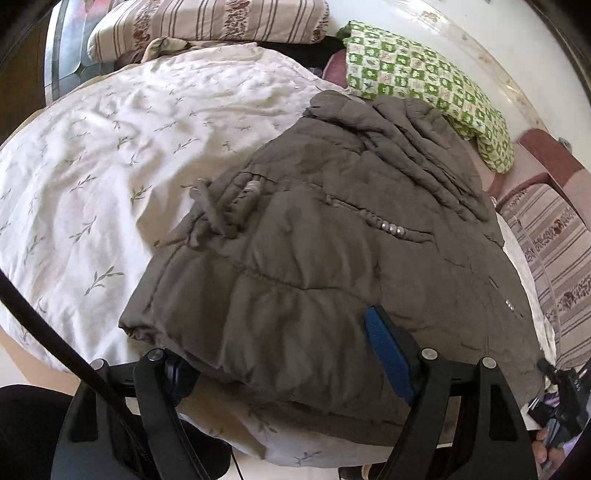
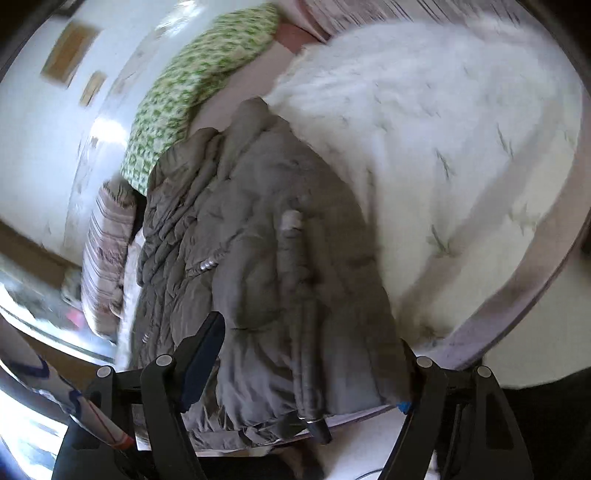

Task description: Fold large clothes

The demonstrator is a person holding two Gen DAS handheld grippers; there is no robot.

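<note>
1. The left gripper (image 1: 291, 369) stood with its fingers wide apart over the near edge of a grey-brown padded jacket (image 1: 332, 229). The blue-padded finger (image 1: 388, 354) lay on top of the fabric, while the other finger sat at the edge of the jacket, its tip hidden by cloth. Whether the pads pressed on the jacket could not be told.
2. The right gripper (image 2: 306, 365) also stood wide open, with the jacket (image 2: 258, 258) bunched between its fingers. One dark finger (image 2: 203, 354) rested against the cloth; the other was mostly hidden behind a fold, only a blue tip showing. A firm grip could not be confirmed.
3. The jacket lay on a bed, on a white quilt (image 1: 110, 147) printed with small green sprigs. It was quilted and puffy, with wrinkled seams, drawcords (image 1: 214, 214) and a row of small silvery beads (image 1: 391, 227).
4. A green-and-white checked pillow (image 1: 424, 85) lay just beyond the jacket, near the wall.
5. The left wrist view alone showed a striped floral pillow (image 1: 203, 26) at the far side of the bed.
6. The right wrist view, blurred, alone showed the wall (image 2: 37, 110) with framed shapes and the bed's pale edge (image 2: 535, 277).
</note>
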